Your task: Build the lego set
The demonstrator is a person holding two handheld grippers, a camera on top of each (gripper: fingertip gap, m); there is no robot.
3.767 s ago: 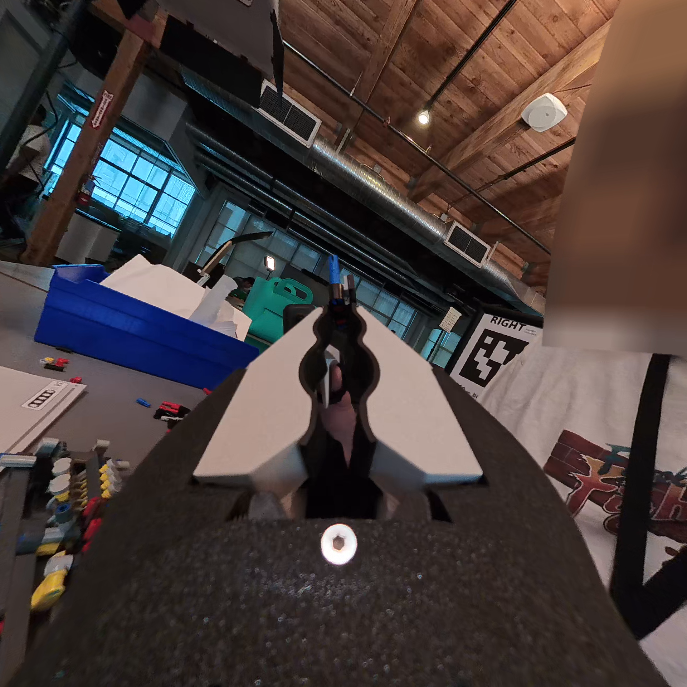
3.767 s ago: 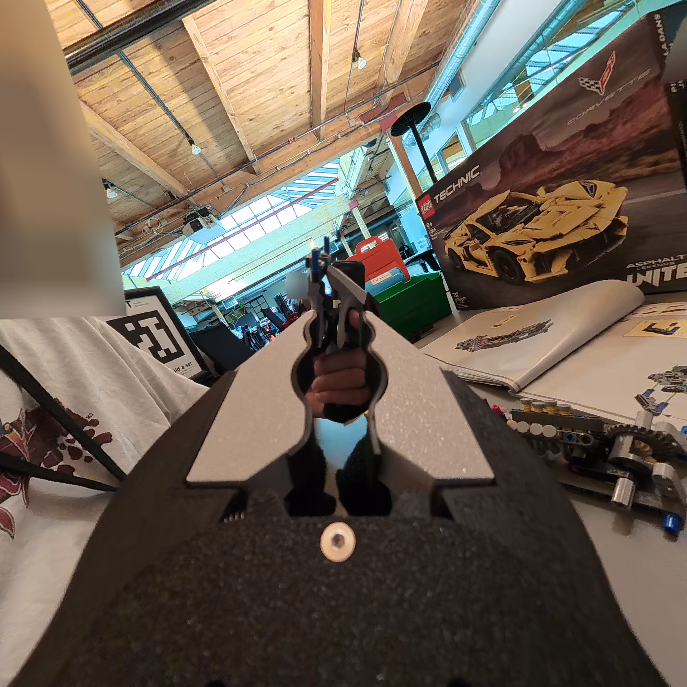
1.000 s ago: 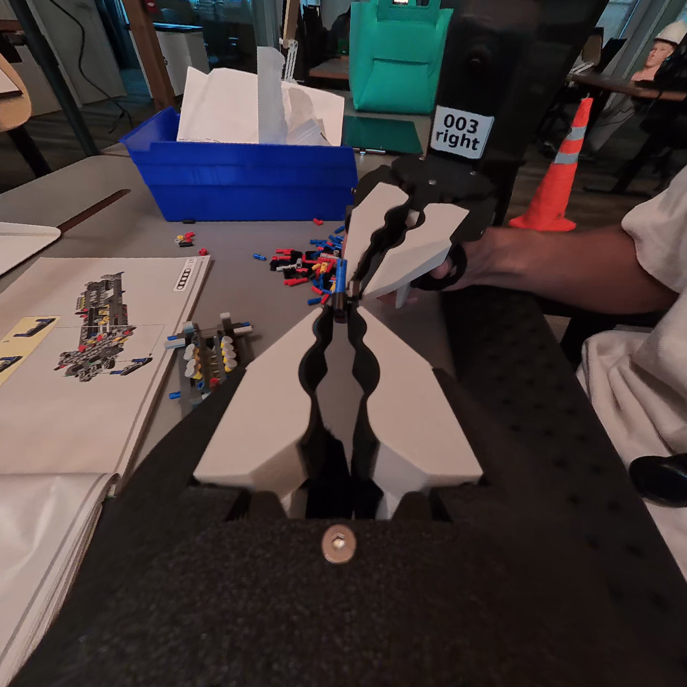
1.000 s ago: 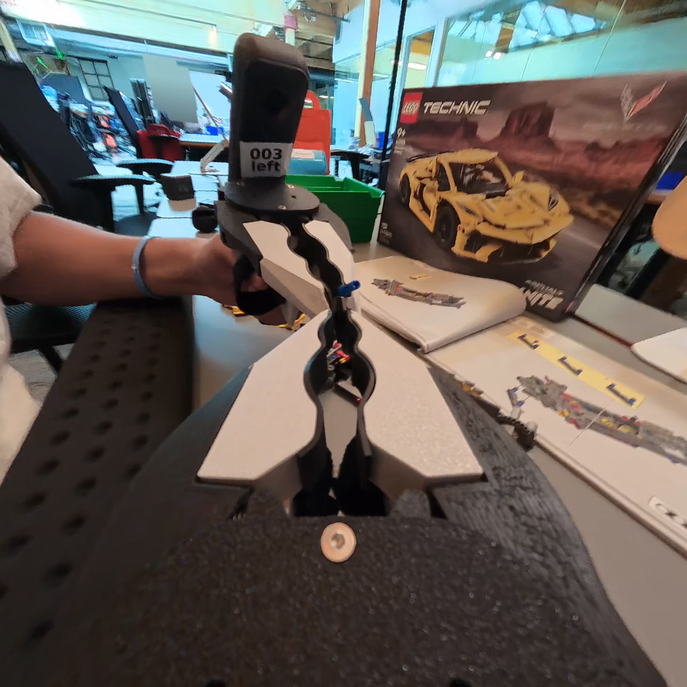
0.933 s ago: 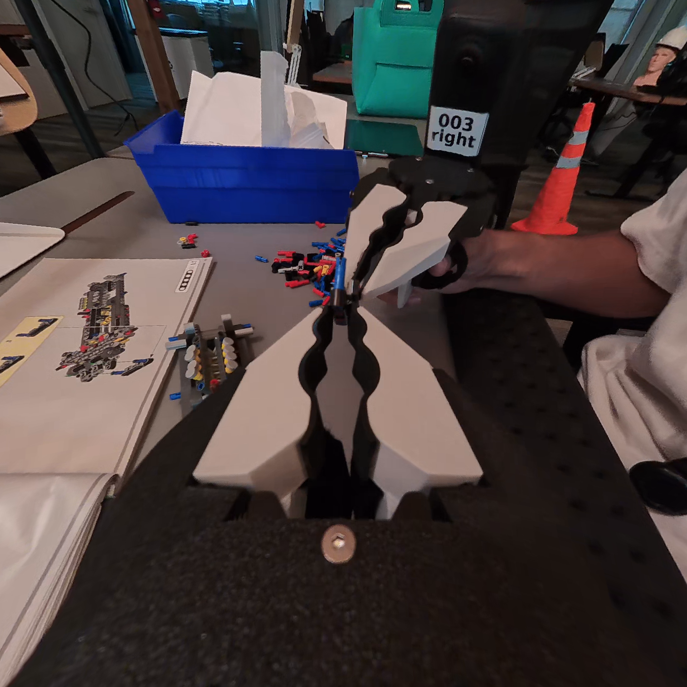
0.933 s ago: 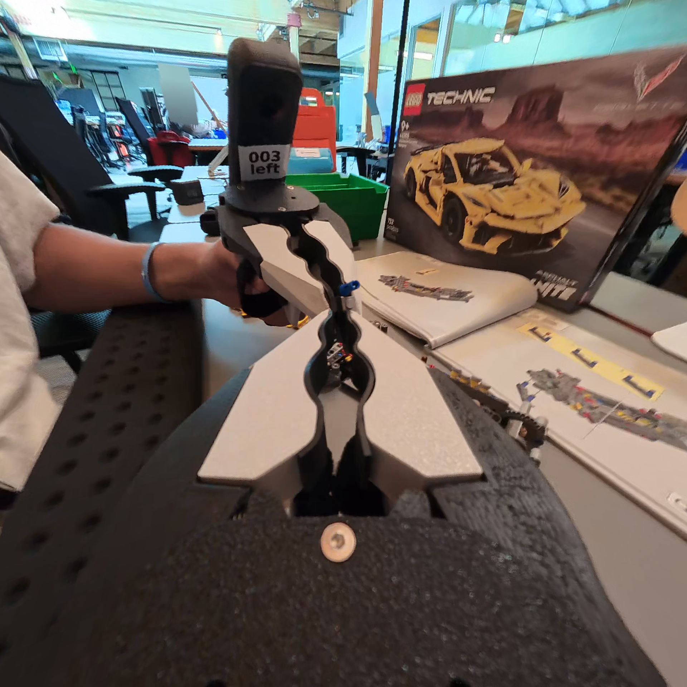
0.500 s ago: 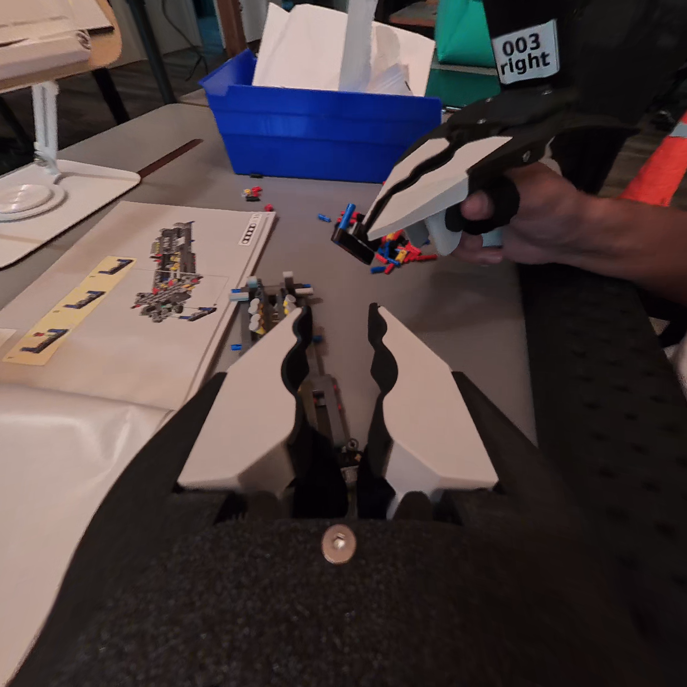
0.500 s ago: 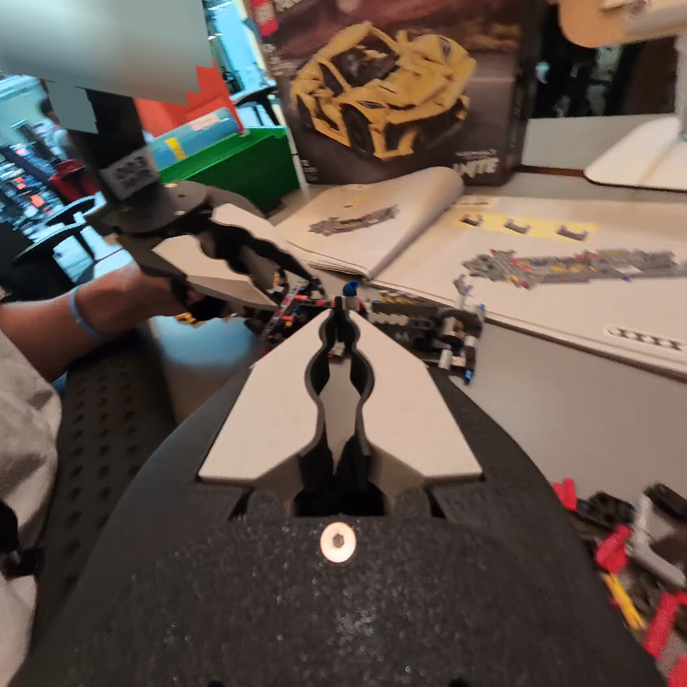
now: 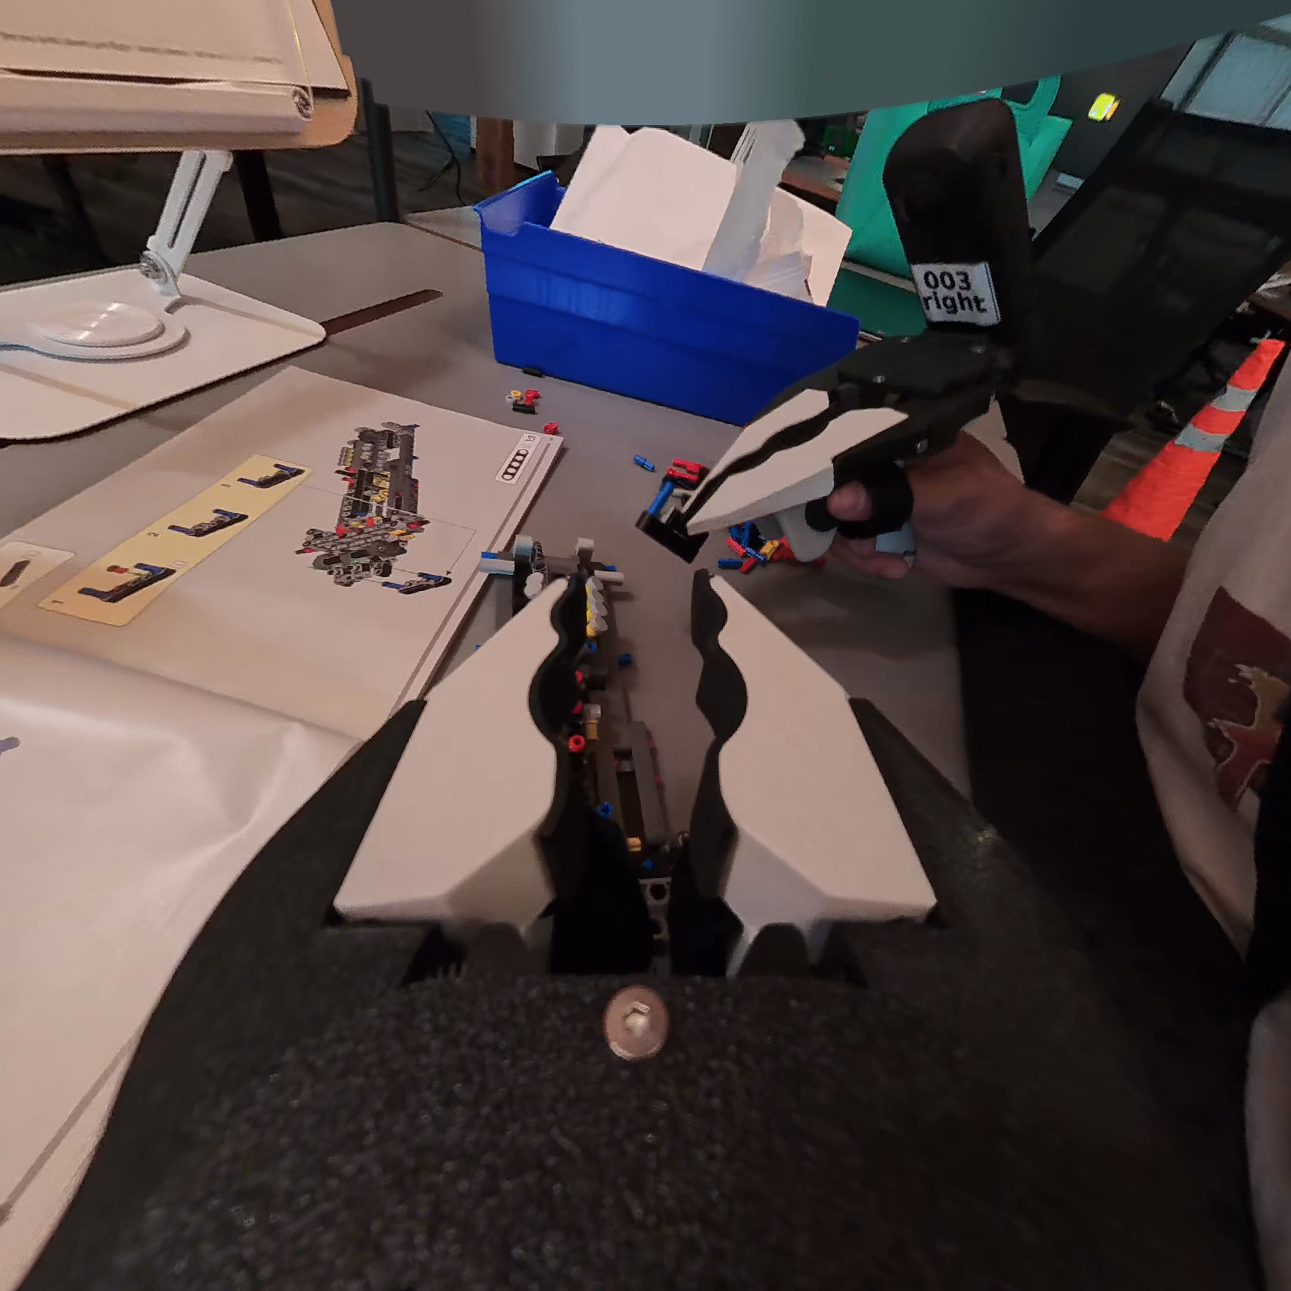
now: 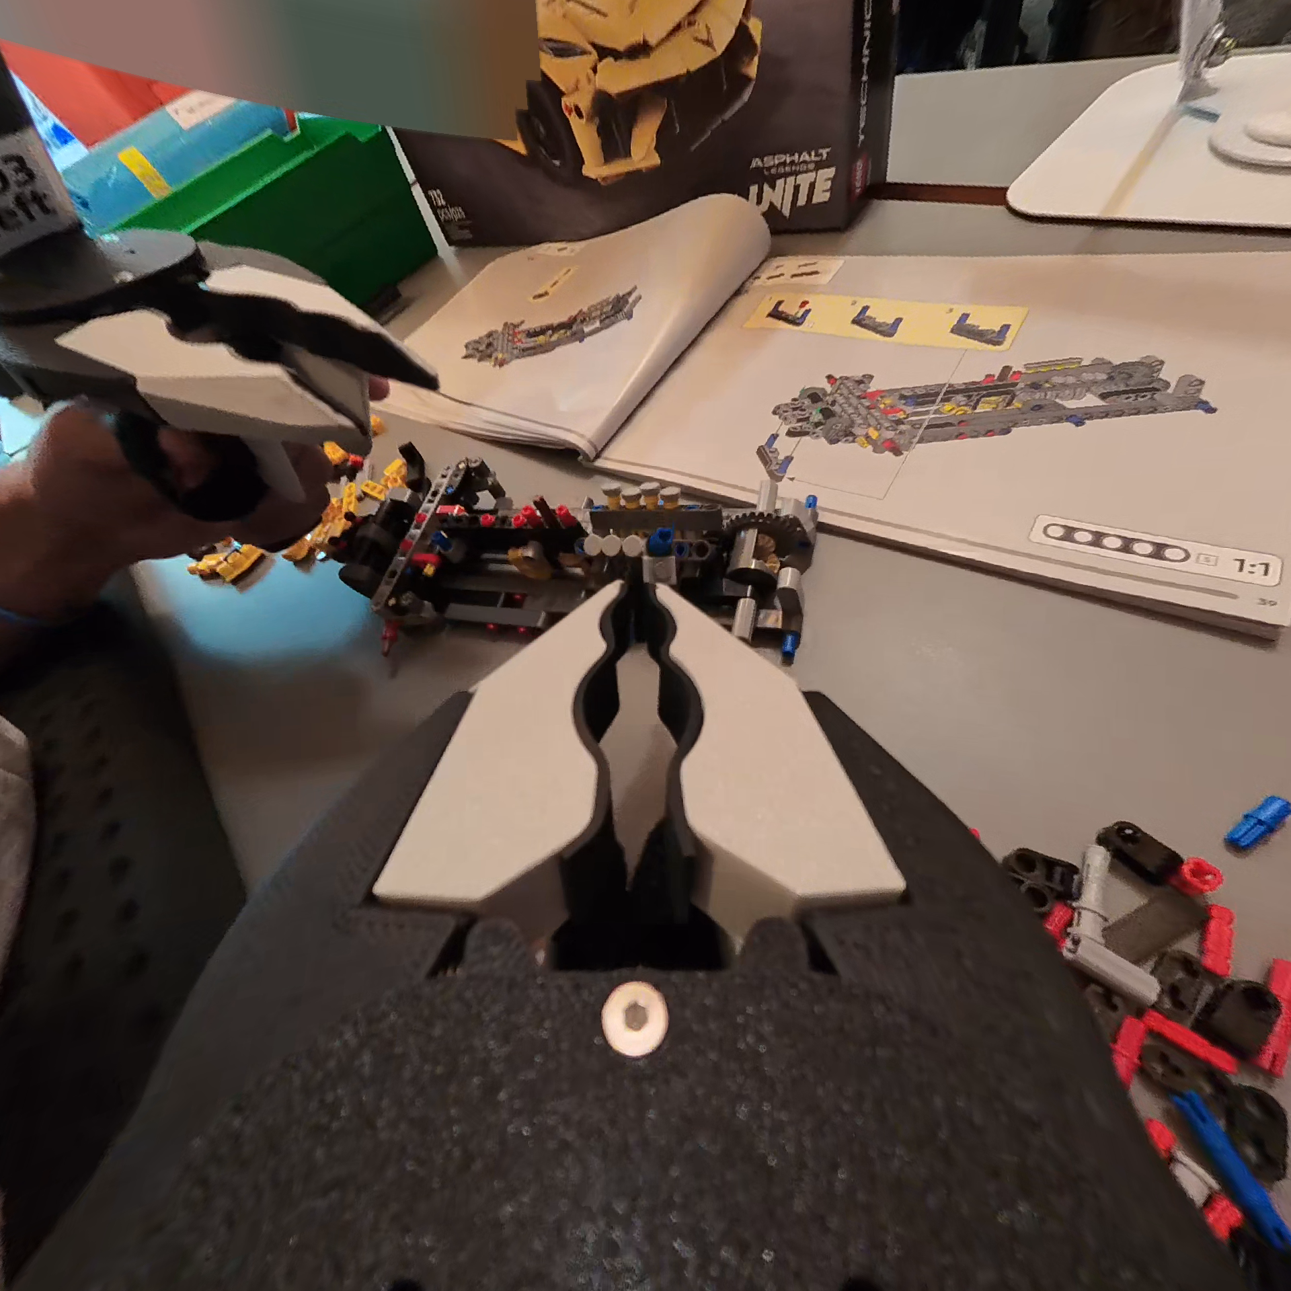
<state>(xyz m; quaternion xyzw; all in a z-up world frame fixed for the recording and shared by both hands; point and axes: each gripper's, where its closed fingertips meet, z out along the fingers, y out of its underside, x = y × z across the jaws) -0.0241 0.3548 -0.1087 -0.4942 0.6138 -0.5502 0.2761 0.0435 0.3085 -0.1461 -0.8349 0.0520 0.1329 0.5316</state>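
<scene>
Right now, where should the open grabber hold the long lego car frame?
Probably across its narrow middle, coming straight down from above. The frame lies flat and long on the table, and the left gripper already straddles it, open. Avoid the gear end, which looks bumpy with pins sticking out.

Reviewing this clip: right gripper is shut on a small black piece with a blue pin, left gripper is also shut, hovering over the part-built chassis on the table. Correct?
Not quite: the left gripper is open, its jaws spread apart above the part-built chassis, as the left wrist view shows. The rest holds: the right gripper is shut on the small black piece with a blue pin.
</scene>
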